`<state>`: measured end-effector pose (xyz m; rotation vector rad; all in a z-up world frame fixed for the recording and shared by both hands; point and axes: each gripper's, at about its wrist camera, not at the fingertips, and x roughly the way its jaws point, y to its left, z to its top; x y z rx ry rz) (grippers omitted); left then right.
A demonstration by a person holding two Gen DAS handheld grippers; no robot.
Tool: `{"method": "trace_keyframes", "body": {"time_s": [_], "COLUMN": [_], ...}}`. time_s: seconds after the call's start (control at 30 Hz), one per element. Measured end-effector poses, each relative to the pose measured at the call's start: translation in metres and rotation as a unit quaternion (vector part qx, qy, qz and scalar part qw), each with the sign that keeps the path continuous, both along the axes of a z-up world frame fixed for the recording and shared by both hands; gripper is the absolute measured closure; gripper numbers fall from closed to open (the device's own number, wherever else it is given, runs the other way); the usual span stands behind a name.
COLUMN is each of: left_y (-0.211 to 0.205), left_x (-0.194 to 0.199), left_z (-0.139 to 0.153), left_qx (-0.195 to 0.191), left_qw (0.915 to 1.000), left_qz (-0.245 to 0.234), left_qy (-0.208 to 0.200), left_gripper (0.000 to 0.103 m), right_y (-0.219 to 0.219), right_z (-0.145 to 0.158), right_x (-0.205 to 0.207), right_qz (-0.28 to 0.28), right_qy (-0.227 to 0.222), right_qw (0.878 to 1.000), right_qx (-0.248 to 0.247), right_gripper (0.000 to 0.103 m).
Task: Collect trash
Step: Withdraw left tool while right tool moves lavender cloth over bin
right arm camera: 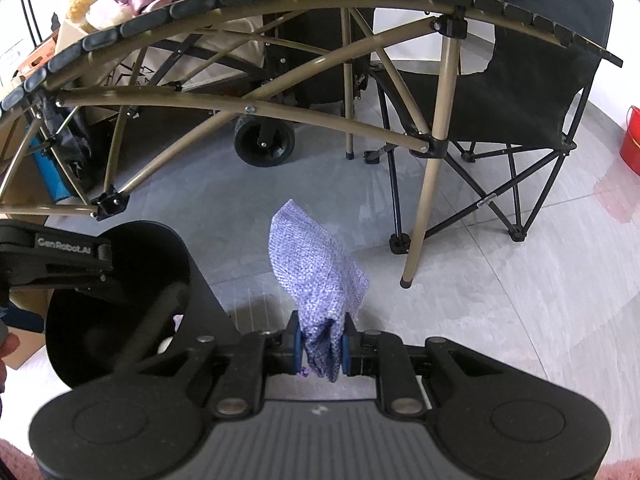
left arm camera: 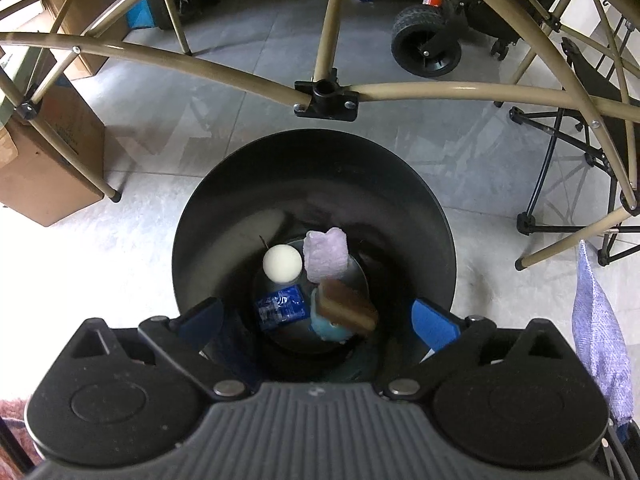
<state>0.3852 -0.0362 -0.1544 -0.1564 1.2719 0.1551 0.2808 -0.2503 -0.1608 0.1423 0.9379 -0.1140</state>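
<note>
looking down the left wrist view, my left gripper (left arm camera: pixel 316 320) hangs spread wide and empty over the black bin (left arm camera: pixel 420 200), which holds a white ball (left arm camera: pixel 282 263), blue wrapper (left arm camera: pixel 280 307) and brown sponge (left arm camera: pixel 348 306). in the right wrist view, my right gripper (right arm camera: pixel 323 346) pinches the purple cloth (right arm camera: pixel 316 268), with the bin at nine o'clock, likely next in.

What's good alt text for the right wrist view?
The right claw is shut on a purple-and-white woven cloth held above a grey tiled floor. A black bin sits to its left, beside a tan folding table frame.
</note>
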Motion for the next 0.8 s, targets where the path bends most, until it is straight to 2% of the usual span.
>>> {"method": "trace_keyframes", "body": {"time_s": [0.8], "left_y": [0.019], "left_x": [-0.014], "left_z": [0.014], "left_qx": [-0.002], "left_qw": [0.9999], "left_qz": [-0.003], "left_qy": [-0.012], "left_gripper": [0.0], "right_y": [0.014], "right_z": [0.005], "right_x": [0.002], "right_qz": [0.02], "right_qy": [0.0], "right_qw": [1.0], "right_qx": [0.003], "right_gripper": [0.086]}}
